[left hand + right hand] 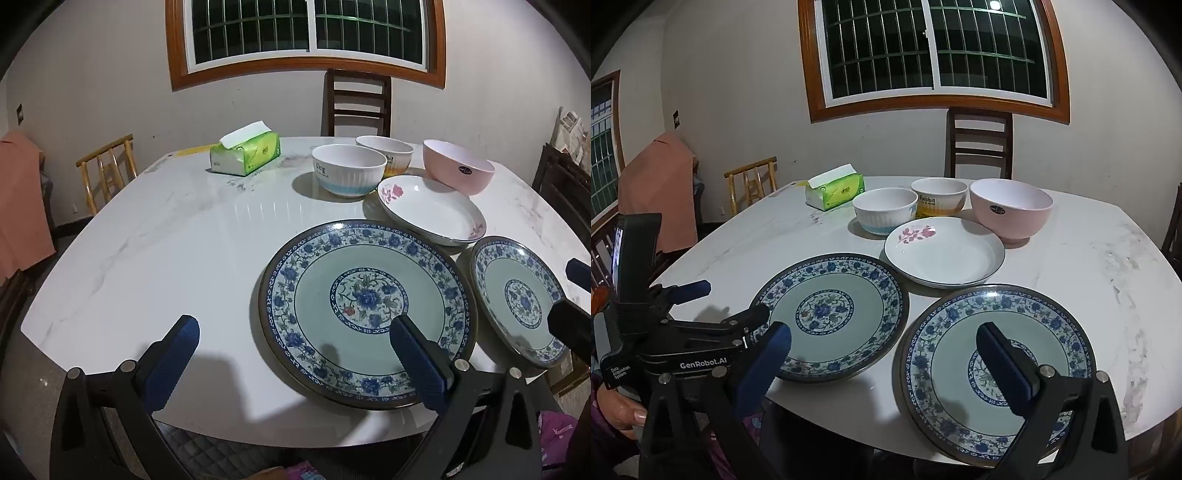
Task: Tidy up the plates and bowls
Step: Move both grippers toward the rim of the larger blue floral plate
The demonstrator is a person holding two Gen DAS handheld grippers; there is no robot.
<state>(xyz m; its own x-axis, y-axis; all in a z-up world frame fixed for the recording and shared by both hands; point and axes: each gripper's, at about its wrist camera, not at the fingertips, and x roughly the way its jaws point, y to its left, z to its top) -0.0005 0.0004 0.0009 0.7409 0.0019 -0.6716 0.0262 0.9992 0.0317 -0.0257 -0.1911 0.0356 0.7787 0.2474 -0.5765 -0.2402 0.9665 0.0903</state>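
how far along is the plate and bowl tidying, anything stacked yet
Nothing is stacked yet. Two blue floral plates, the white rose plate, the ribbed white bowl, the yellow-banded bowl and the pink bowl all sit singly on the marble table. The left gripper and right gripper are open, holding nothing. All sorting remains.

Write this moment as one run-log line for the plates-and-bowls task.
left claw: open, empty | right claw: open, empty | two blue plates, white plate, three bowls: unstacked on table
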